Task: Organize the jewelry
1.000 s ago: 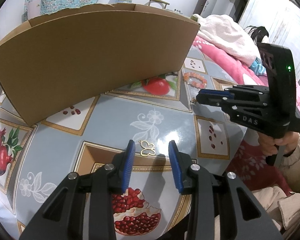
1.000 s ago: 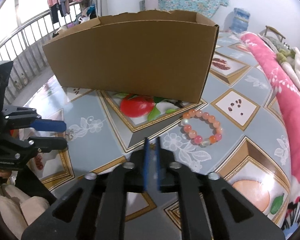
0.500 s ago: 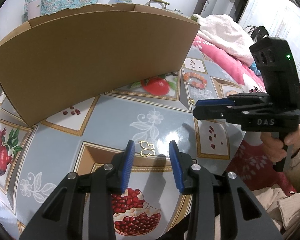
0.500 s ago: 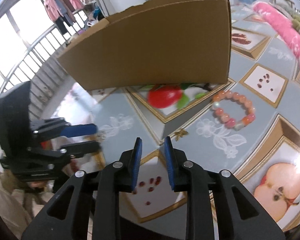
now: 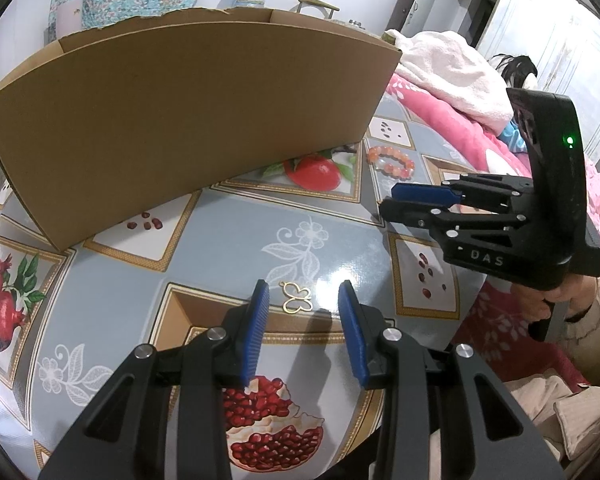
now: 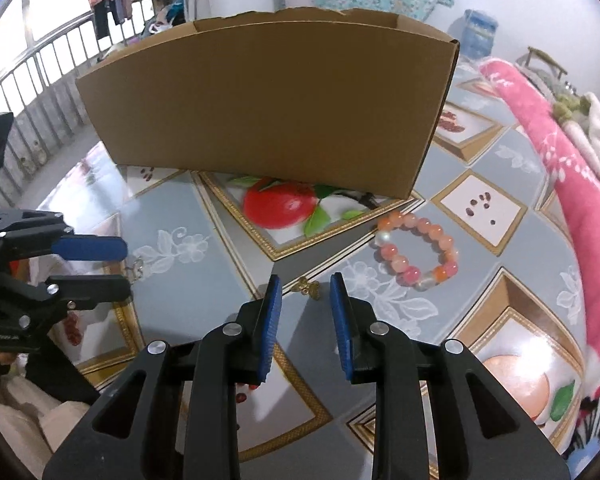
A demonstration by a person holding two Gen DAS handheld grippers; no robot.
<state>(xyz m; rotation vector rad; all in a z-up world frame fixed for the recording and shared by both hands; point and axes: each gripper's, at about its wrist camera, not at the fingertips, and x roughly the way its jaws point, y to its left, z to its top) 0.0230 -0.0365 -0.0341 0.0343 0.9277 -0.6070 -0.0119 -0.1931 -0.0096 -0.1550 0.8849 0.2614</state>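
Note:
A gold butterfly pendant (image 5: 296,298) lies on the patterned table just ahead of my open left gripper (image 5: 303,300). A second small gold charm (image 6: 309,288) lies on the table just ahead of my open right gripper (image 6: 305,294). A pink and orange bead bracelet (image 6: 418,254) lies to the right of it, near the corner of the brown cardboard box (image 6: 268,96). The bracelet also shows in the left wrist view (image 5: 390,162). The right gripper (image 5: 424,200) shows there from the side, empty. The left gripper (image 6: 96,264) shows in the right wrist view.
The cardboard box (image 5: 180,112) stands upright across the back of the table (image 5: 228,236). A pink blanket (image 6: 556,152) lies along the table's right side. The table edge is close below both grippers.
My right gripper was shut and has opened. It dipped low and now points at the small gold charm. The left gripper has stayed open over the butterfly pendant.

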